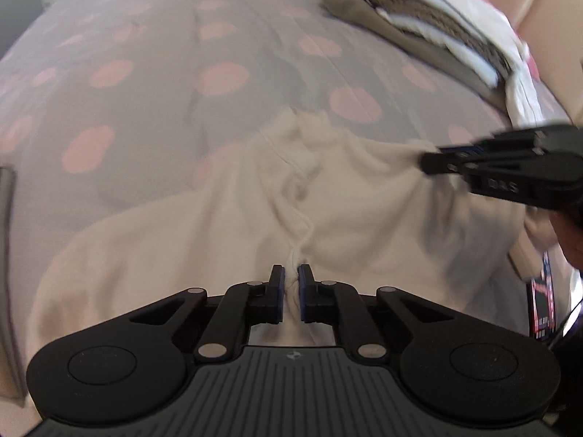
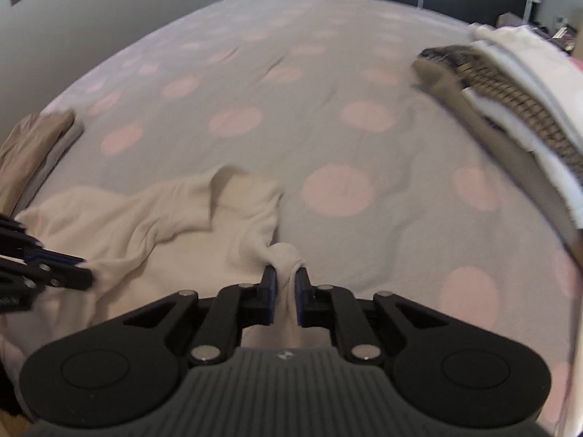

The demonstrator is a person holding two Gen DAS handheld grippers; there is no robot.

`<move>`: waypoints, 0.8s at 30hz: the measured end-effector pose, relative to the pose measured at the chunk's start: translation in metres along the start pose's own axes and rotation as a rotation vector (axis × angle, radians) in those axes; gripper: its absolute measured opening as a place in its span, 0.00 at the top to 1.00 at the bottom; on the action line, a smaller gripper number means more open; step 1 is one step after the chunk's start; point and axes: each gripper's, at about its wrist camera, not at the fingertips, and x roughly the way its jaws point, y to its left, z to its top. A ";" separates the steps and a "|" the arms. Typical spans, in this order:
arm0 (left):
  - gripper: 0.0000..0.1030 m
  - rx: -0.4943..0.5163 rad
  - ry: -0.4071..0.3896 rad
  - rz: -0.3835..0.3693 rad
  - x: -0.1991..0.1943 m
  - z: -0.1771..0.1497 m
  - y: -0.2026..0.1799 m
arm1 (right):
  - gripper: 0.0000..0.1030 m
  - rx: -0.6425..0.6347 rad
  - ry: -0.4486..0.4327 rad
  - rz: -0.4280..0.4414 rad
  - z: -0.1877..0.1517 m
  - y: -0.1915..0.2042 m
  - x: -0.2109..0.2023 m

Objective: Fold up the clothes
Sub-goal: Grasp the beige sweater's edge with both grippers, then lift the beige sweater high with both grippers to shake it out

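Here the left gripper [image 1: 290, 284] is pinched nearly closed on a bunched fold of the cream garment [image 1: 226, 225], which lies crumpled on the grey bedspread [image 1: 153, 36] with pink dots; the right gripper [image 2: 287, 284] clamps another gathered knot of the same cloth. Both tools tilt steeply downward. The left view shows the right gripper entering at three o'clock; the right view shows the left one at nine o'clock. Farther off, at two o'clock, sits a pile of folded clothes [image 2: 517, 83].
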 end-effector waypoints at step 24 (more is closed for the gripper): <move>0.95 -0.203 -0.697 0.134 -0.267 0.009 0.057 | 0.90 0.014 -0.620 -0.331 0.015 0.011 -0.272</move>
